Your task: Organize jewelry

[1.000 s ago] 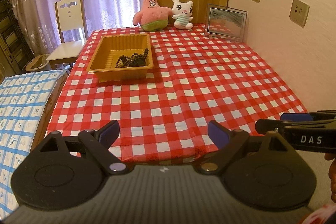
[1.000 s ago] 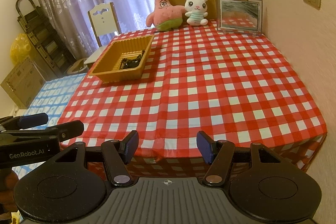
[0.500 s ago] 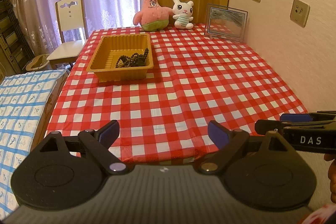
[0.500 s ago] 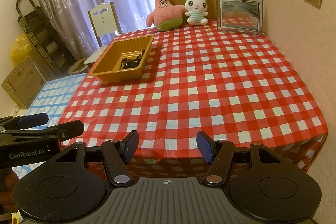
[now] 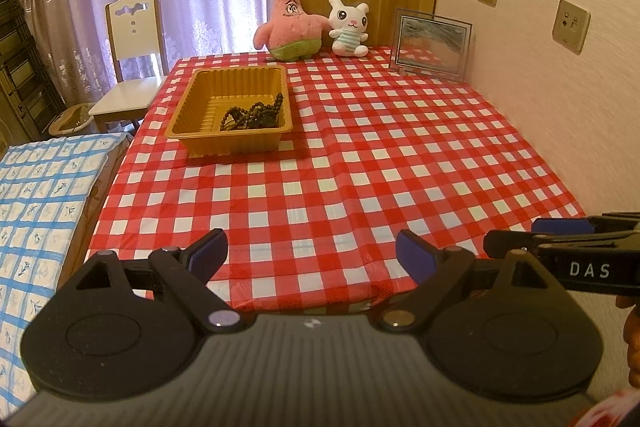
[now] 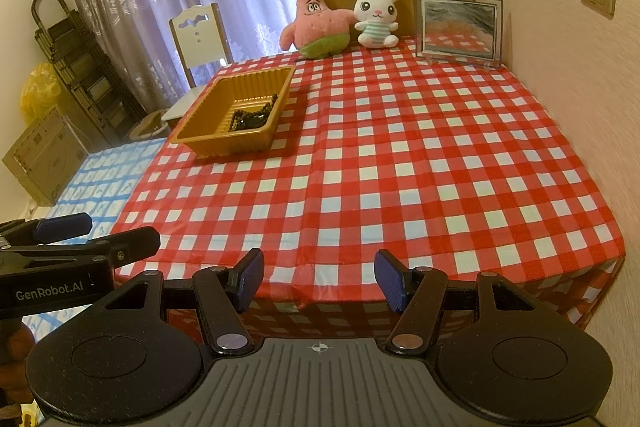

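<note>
A yellow plastic tray stands on the far left of the red checked table. A pile of dark beaded bracelets lies in its right near corner; it also shows in the right wrist view, in the tray. My left gripper is open and empty, held back over the table's near edge. My right gripper is open and empty, also at the near edge. Each gripper shows from the side in the other's view, the right one and the left one.
A pink star plush, a white bunny plush and a framed picture stand along the table's far edge. The wall runs along the right. A white chair and a blue checked surface are on the left.
</note>
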`<state>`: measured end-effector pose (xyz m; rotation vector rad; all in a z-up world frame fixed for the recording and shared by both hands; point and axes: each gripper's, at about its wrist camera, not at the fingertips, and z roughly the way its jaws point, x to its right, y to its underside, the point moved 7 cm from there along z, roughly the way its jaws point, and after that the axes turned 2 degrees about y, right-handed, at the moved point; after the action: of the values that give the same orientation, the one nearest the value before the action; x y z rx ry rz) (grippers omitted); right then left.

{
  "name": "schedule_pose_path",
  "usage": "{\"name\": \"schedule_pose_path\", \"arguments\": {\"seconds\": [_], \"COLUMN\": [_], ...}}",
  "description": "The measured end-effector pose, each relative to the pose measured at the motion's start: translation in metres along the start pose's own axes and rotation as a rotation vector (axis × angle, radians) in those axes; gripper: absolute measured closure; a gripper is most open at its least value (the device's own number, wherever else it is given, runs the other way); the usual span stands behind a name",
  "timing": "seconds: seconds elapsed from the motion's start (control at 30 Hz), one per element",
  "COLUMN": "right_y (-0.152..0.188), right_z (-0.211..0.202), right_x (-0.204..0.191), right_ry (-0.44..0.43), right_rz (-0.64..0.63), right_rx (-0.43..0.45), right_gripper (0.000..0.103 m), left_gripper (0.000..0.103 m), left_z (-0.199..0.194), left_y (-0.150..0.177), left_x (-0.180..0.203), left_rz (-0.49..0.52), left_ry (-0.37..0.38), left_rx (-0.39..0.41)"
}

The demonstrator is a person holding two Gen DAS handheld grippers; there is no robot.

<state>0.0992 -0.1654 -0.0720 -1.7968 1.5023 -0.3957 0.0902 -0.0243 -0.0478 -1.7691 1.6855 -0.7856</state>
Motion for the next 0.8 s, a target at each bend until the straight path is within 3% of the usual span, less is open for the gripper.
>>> {"name": "schedule_pose_path", "arguments": {"seconds": [0.8], "right_y": [-0.0011], "right_z": [0.0017], "right_x": [-0.0028], "right_ry": [-0.004], "right_rz": [-0.008], "right_rx": [-0.002], "right_gripper": [0.042], "left_gripper": [0.013], "left_z": [-0.0003], "left_y": [-0.001], "left_x": [-0.0014], "left_rz": [-0.002], "left_ry": [0.0], "left_rx": [0.001]}}
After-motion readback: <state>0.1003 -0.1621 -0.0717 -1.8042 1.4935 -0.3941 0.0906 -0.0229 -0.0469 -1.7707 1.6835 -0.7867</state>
